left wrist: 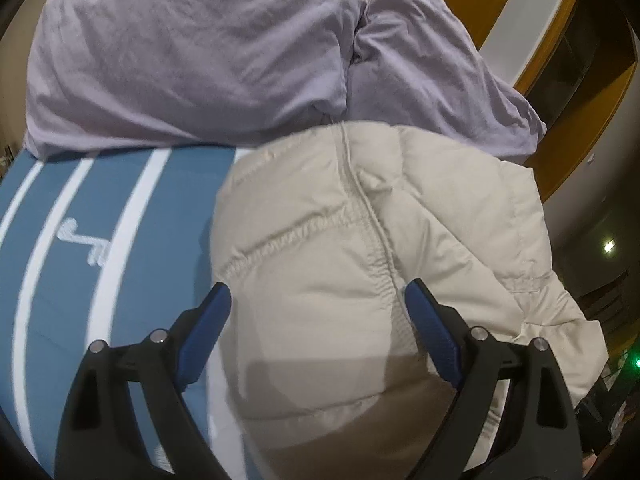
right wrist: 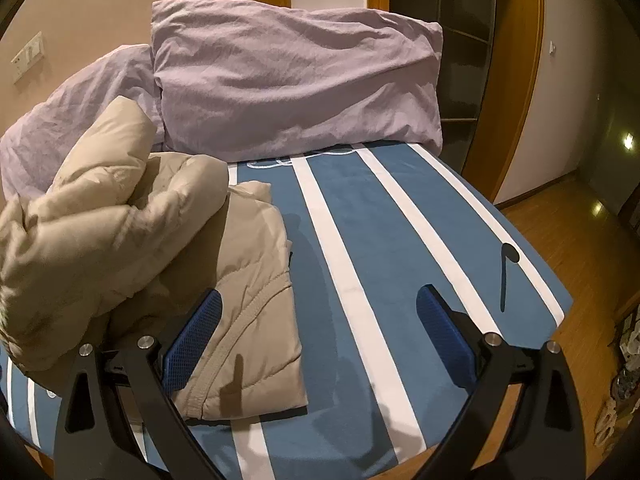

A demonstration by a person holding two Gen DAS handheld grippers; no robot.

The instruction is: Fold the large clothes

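over the puffy cream jacket (left wrist: 340,248), the left gripper (left wrist: 318,312) hovers with its blue pads spread wide, one at 7 o'clock and one at 5 o'clock of the left wrist view, nothing pinched between them; whether they touch the fabric cannot be told. the jacket fills that view's centre and its 4 o'clock side, bunched, with a stitched seam running up toward 12 o'clock. the right gripper (right wrist: 320,316) is likewise spread apart and holds nothing, above the blue bedspread with white stripes (right wrist: 400,220). in the right wrist view the jacket lies from 9 o'clock to 7 o'clock, one part heaped up, one part flat beside the left pad (right wrist: 192,344). two lilac pillows (right wrist: 296,88) sit at 12 o'clock. a wooden door frame (right wrist: 516,80) stands at 2 o'clock.
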